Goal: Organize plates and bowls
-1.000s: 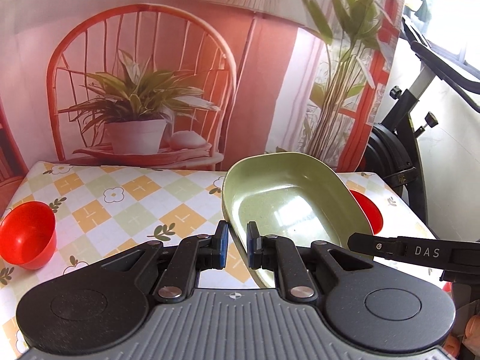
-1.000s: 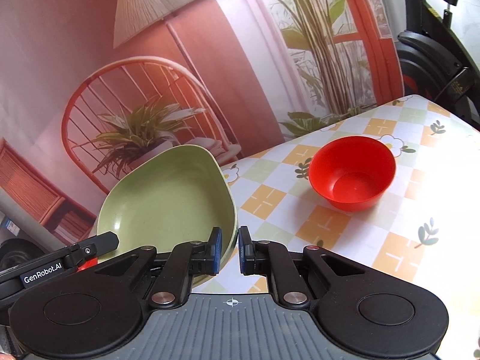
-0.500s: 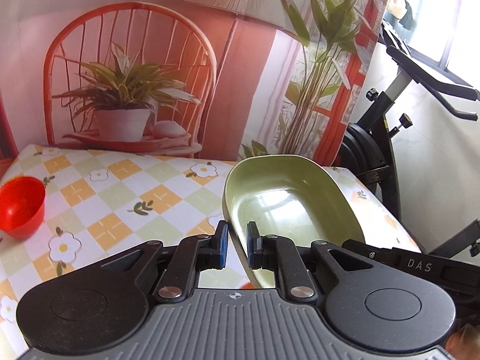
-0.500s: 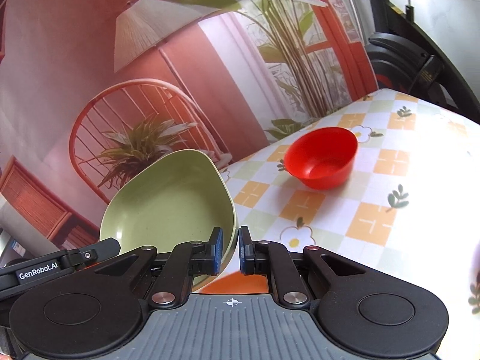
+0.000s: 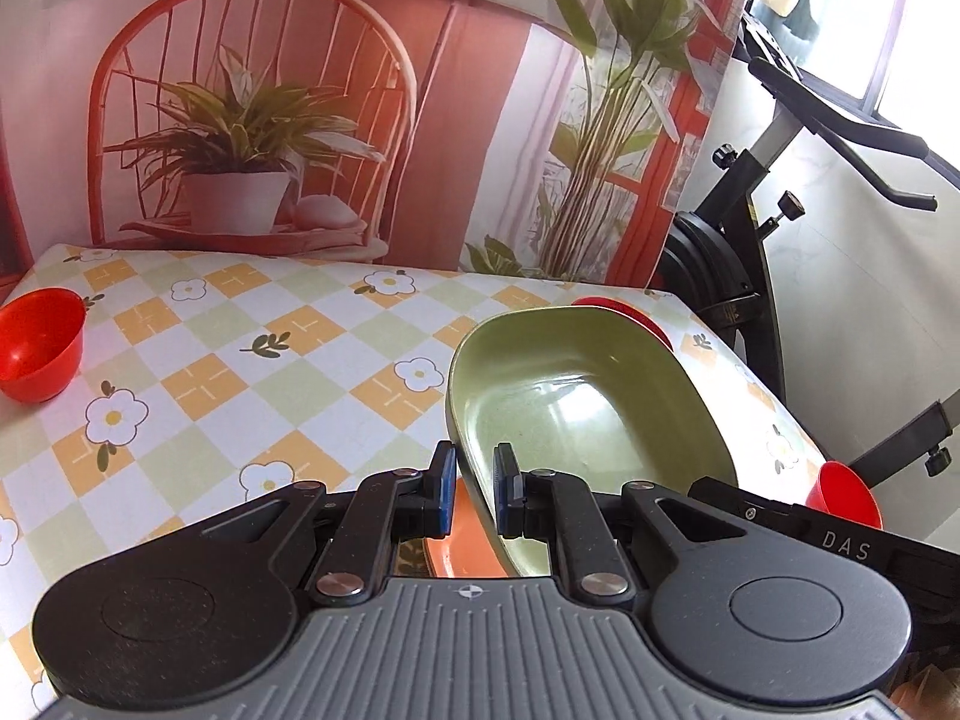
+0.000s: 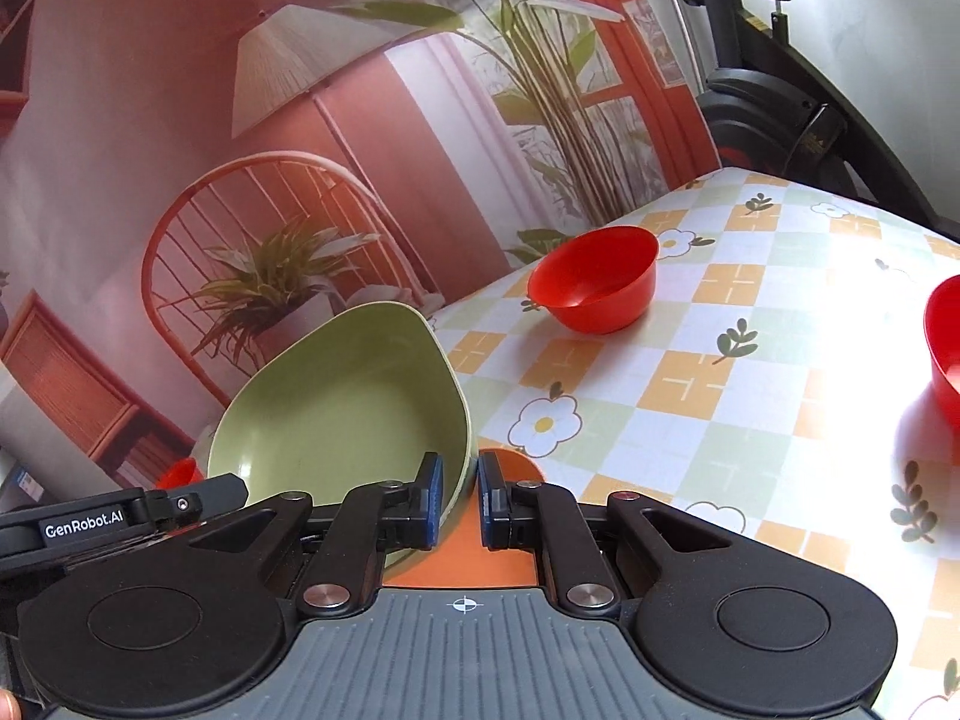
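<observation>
While both grippers share one load, the risks run as follows.

Left jaws: the left gripper (image 5: pixel 474 495) pinches the near left rim of the green dish (image 5: pixel 588 414), one pad inside the wall and one outside.

Right jaws: the right gripper (image 6: pixel 461 501) pinches the opposite rim of the same dish (image 6: pixel 342 414) in the same way, so the dish hangs between the two.

Dish position: it is held off the tabletop (image 5: pixel 240 372), tilted, just above an orange plate (image 6: pixel 480 552) that shows under both sets of jaws.

Likely step: lowering the dish onto the orange plate to stack them, judging by how it sits above it.

Risk, grip: each hold is only a thin bite on a smooth, glossy rim; if the hands drift apart or twist against each other, the rim could slip out of one side and the dish would swing down.

Risk, landing: if the tilt is kept, one edge would meet the plate first and could shove it or land off-centre.

Risk, release: opening one side early would drop that end onto the plate.

Risk, neighbours: red bowls stand around, one far left (image 5: pixel 39 343), one behind the dish (image 6: pixel 594 279), one at the right edge (image 6: pixel 945 342); a wide swing of either gripper could knock one.
</observation>
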